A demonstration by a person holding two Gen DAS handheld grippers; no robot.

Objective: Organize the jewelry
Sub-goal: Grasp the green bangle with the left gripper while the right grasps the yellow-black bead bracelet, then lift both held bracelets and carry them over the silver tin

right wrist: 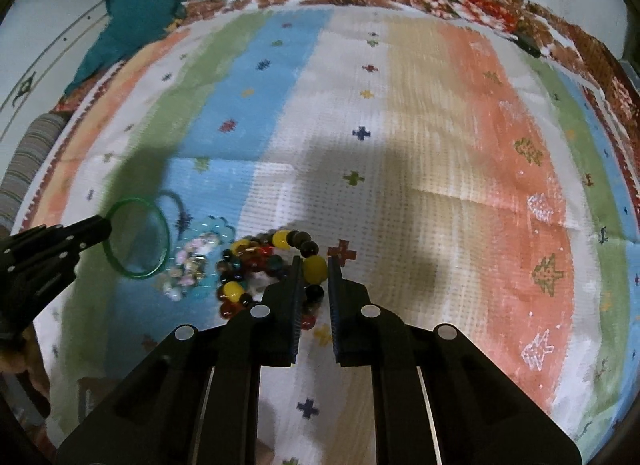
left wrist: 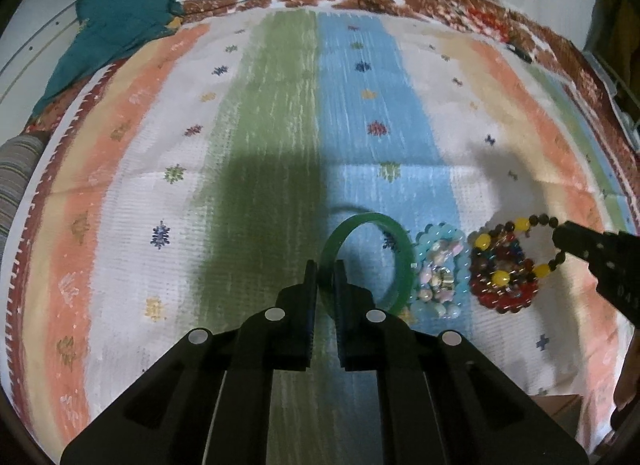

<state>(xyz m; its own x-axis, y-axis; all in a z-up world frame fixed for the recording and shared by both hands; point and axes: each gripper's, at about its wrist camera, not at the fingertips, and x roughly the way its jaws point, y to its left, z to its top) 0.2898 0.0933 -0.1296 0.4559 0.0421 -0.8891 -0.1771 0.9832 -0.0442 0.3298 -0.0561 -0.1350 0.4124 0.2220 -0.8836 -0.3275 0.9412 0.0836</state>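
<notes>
Showing two handheld grippers at work over a striped woven cloth [left wrist: 280,113] spread on a bed, each already holding one piece of jewelry. Left gripper [left wrist: 328,277], clenched on the near rim of a translucent green rigid bangle [left wrist: 404,261], which stands tilted up off the cloth rather than lying flat; in the right wrist view the same bangle [right wrist: 160,225] appears raised at the tip of the left gripper [right wrist: 105,229]. Right gripper [right wrist: 314,269], closed around a strand of dark round beads with large yellow beads [right wrist: 280,239], one yellow bead sitting between the fingers; the rest of the strand drapes onto a heap of red and dark beaded bracelets [left wrist: 502,277]. Between bangle and heap lies a pale blue and pastel beaded bracelet pile [left wrist: 440,265], just beside both. Handling, as judged: the bangle is stiff, light, smooth and probably brittle, so a rim pinch suits it but may slip or pivot; set it down gently. The bead strand is limp and light, with round slick beads that roll under the pads; gripping across the cord between beads looks safer, and its trailing end may snag or drag the neighbouring bracelets.
</notes>
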